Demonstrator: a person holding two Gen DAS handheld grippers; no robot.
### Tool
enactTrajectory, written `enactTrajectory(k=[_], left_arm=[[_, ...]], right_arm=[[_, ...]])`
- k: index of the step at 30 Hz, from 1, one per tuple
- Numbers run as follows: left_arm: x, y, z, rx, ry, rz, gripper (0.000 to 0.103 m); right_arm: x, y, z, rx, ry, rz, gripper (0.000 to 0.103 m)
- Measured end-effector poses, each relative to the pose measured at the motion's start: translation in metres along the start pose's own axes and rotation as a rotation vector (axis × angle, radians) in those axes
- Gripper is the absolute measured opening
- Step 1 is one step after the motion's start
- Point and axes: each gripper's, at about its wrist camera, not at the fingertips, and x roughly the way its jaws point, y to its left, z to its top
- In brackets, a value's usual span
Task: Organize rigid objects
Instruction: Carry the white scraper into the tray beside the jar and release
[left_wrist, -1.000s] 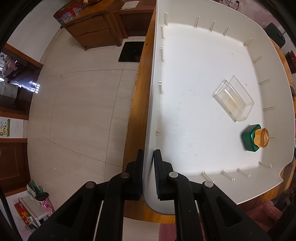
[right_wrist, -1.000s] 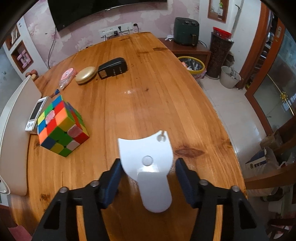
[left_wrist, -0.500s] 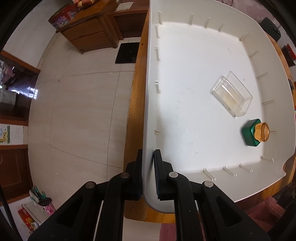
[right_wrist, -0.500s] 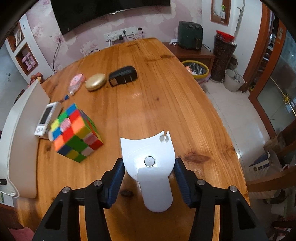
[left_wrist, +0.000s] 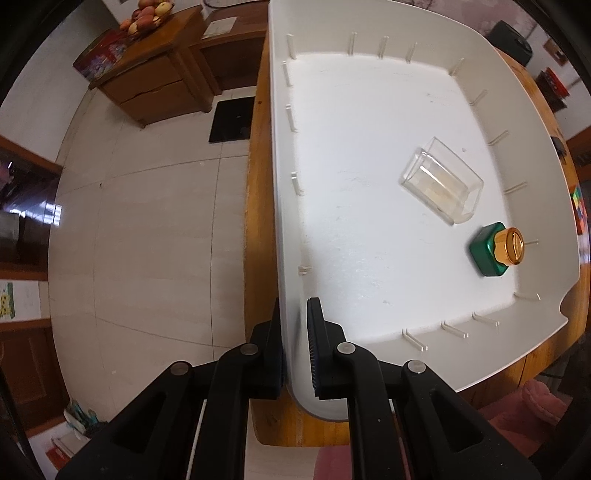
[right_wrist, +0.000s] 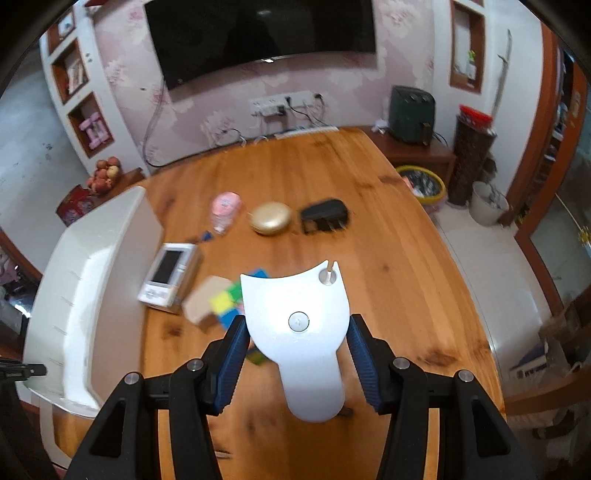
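Our left gripper (left_wrist: 295, 350) is clamped on the side wall of the white tray (left_wrist: 280, 206), which holds a clear plastic box (left_wrist: 441, 184) and a green bottle with a gold cap (left_wrist: 496, 253). Our right gripper (right_wrist: 295, 347) grasps a white flat plastic piece (right_wrist: 299, 332) above the wooden table (right_wrist: 388, 266), with the Rubik's cube (right_wrist: 225, 306) just behind it.

The left gripper (left_wrist: 295, 347) pointed straight down, its jaws clamped nearly shut on a thin white rim. The right gripper (right_wrist: 297, 363) angled downward, jaws seemingly pressing a white flat piece.
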Motion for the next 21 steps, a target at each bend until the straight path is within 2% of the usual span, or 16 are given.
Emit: enactTrajectory(k=[9, 17, 21], left_arm=[[-0.004, 0.001, -0.001, 0.074, -0.019, -0.043, 0.011], [-0.006, 0.008, -0.004, 0.104, -0.028, -0.097, 0.011], [-0.006, 0.013, -0.005, 0.106, -0.034, -0.122, 0.011]], right_arm=[[-0.020, 0.059, 0.006, -0.073, -0.046, 0.069, 0.055], [-0.031, 0.110, 0.000, -0.110, -0.044, 0.171, 0.055], [-0.032, 0.142, -0.006, -0.171, -0.022, 0.227, 0.055]])
